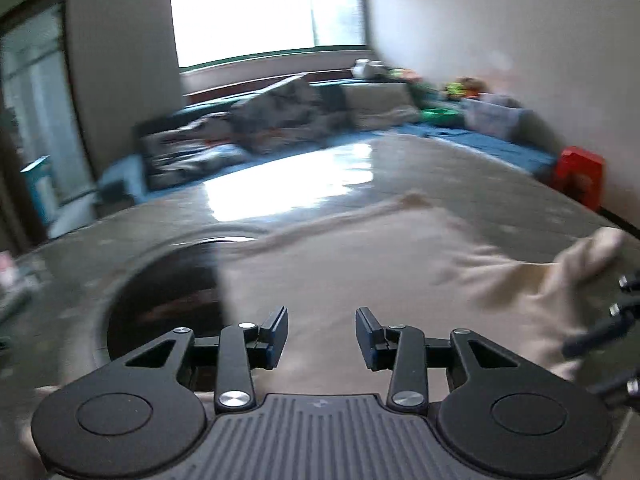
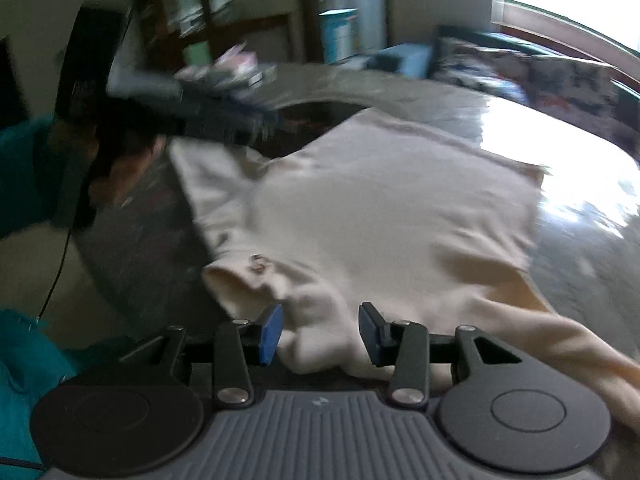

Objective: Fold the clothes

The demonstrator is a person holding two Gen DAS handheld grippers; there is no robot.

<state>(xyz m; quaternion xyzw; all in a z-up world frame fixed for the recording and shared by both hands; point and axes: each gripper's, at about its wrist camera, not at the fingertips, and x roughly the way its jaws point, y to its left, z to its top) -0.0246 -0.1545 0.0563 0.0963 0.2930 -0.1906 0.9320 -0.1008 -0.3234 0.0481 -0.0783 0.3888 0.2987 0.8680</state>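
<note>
On the grey, glossy counter [image 2: 580, 248] a cream garment [image 2: 380, 208] lies spread mostly flat, its broad body running from the near edge away toward the bright reflection of the window. In the right wrist view a sleeve-like arm of the cloth stretches off to the upper left, toward a dark round opening [image 1: 168, 292] set in the counter, and the garment's far corner points to the right. Its nearer end is bunched into soft folds, with a small dark mark beside them; which end is the collar I cannot tell through the blur.

The right hand-held gripper [image 2: 320, 334] has its jaws partly apart. A rumpled fold of the cream cloth sits between its blue pads [image 2: 270, 334], but the pads do not press on it; the garment extends forward and to the right from this gripper.

The left hand-held gripper [image 1: 322, 336] is also partly open, with nothing clamped. It hangs over the flat cream cloth, which fills the view ahead of the fingers, and a lifted fold of the garment rises at the far right. In the right wrist view this left hand-held gripper [image 2: 256, 120] shows as a dark blur above the garment's upper-left arm; whether it touches the cloth there I cannot tell.
</note>
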